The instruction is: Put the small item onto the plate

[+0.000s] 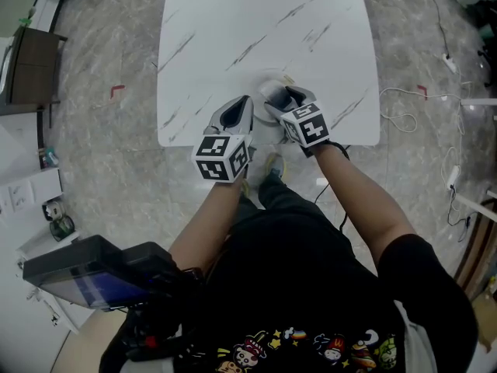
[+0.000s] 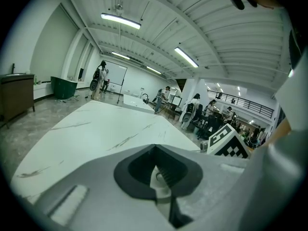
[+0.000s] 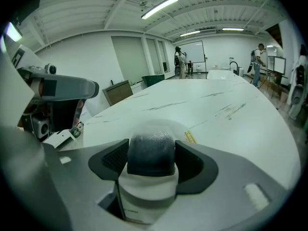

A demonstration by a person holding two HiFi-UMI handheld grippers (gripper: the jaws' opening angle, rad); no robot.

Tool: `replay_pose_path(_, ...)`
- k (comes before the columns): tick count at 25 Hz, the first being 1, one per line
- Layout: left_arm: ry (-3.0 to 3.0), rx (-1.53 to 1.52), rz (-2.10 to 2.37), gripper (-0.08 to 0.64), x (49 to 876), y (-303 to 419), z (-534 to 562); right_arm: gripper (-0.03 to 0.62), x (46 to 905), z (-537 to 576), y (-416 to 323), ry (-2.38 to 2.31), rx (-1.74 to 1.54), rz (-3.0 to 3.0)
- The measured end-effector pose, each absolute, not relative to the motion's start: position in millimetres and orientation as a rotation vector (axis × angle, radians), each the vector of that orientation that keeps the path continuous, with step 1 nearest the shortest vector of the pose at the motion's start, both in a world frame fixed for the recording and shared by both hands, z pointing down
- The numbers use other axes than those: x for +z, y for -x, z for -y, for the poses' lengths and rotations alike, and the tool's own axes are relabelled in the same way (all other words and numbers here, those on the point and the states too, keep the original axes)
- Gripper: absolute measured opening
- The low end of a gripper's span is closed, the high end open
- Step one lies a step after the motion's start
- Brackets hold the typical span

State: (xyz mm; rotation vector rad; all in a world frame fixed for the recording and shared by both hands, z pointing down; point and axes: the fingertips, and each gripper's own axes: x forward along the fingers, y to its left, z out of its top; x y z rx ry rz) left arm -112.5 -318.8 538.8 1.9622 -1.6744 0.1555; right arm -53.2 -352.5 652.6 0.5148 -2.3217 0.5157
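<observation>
At the lower left of the head view a dark device with a blue screen (image 1: pixel 84 277) sits close to the person's body. Moving right, my left gripper (image 1: pixel 237 109) hangs over the near edge of the white marble table (image 1: pixel 264 22). In its own view the left gripper (image 2: pixel 155 166) has its jaws brought together with nothing between them, and bare tabletop stretches beyond.

Just to the right, almost side by side with it, my right gripper (image 1: pixel 289 96) is over a pale round plate (image 1: pixel 269 90) near the table's front edge. In the right gripper view the right gripper (image 3: pixel 151 146) is clamped on a small bottle (image 3: pixel 149 186) with a white body and dark cap, upright between the pads. The plate's rim (image 3: pixel 159 124) shows just behind the cap. I cannot tell whether the bottle touches the plate.
</observation>
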Motion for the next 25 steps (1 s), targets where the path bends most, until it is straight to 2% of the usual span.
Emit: replay_pose_path(25,-1.94,0.129,1.682,0.002,542,126,308,0.325,664,347,60,-0.451,0.32,2.204)
